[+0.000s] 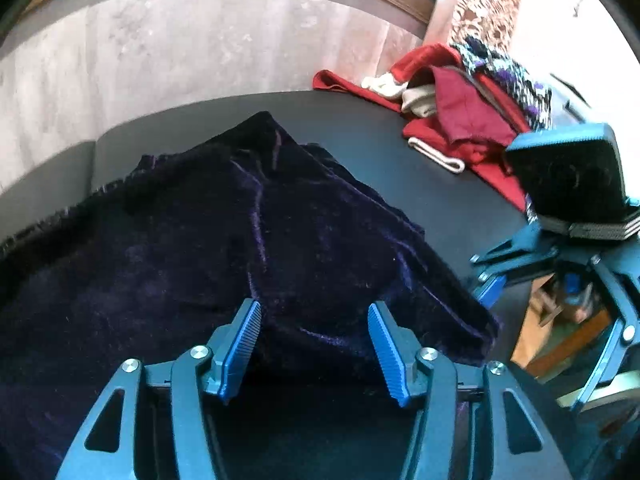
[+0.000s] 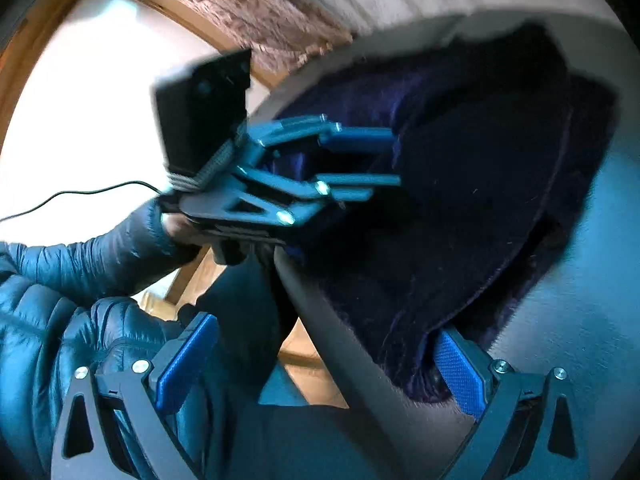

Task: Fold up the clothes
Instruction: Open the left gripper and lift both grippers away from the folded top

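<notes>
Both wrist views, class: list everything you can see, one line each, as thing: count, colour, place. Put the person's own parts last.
velvet garment: one, dark purple, spread on the table under the left gripper, partly folded
table: one, dark grey, beneath the clothes
clothes pile: one heap, red, cream and purple-patterned pieces, far right part of the table
curtain: one, brown patterned, behind the pile
cable: one, black, trailing from the left gripper
left gripper: one, blue fingers, open over the velvet garment
right gripper: one, blue pads, open at the garment's near corner, by the table edge
sleeve: one, teal padded, behind the left gripper
</notes>
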Tool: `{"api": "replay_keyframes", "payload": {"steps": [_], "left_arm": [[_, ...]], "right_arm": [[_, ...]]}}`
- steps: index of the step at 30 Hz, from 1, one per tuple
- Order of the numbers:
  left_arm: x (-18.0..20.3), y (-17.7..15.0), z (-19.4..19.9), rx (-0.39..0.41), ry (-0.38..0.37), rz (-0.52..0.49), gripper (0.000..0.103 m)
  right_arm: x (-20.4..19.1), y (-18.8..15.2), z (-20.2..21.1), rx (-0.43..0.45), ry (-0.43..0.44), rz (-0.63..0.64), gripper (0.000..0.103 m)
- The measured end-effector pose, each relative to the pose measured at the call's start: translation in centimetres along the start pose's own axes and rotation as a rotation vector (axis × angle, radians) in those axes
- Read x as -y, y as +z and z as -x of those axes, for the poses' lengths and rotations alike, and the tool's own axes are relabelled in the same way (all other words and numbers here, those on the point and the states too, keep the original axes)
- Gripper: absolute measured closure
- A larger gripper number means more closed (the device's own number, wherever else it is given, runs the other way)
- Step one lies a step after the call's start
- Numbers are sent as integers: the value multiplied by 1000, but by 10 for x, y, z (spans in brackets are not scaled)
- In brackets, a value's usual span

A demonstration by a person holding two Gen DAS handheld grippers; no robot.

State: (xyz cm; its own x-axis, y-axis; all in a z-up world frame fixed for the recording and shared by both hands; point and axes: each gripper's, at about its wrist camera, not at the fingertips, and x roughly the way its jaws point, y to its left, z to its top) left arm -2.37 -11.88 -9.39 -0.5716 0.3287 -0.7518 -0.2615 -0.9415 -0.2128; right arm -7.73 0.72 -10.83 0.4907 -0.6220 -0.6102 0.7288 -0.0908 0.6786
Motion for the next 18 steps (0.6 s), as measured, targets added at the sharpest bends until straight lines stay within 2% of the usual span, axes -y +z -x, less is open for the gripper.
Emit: {"api": "replay_keyframes", "payload": {"steps": [2, 4, 9, 11, 13, 18], "left_arm": [[-2, 0, 1, -8, -12, 5, 47], [-1, -1, -1, -8, -11, 0, 47], [4, -3, -4, 6, -10, 26, 48], [9, -4, -3, 11, 9, 14, 47], [13, -5, 2, 23, 22, -11, 47], [9, -12, 28, 116, 2, 11, 47]], "right_arm": [[-6, -3, -4, -101, 42, 20, 0], [-12, -11, -5, -205, 40, 47, 0], [-10, -20, -4, -297, 58, 25, 0], [-9, -19, 1, -278, 44, 13, 0], [-8, -18, 12, -220, -4, -8, 0], [-12, -20, 48, -29, -144, -60, 0]]}}
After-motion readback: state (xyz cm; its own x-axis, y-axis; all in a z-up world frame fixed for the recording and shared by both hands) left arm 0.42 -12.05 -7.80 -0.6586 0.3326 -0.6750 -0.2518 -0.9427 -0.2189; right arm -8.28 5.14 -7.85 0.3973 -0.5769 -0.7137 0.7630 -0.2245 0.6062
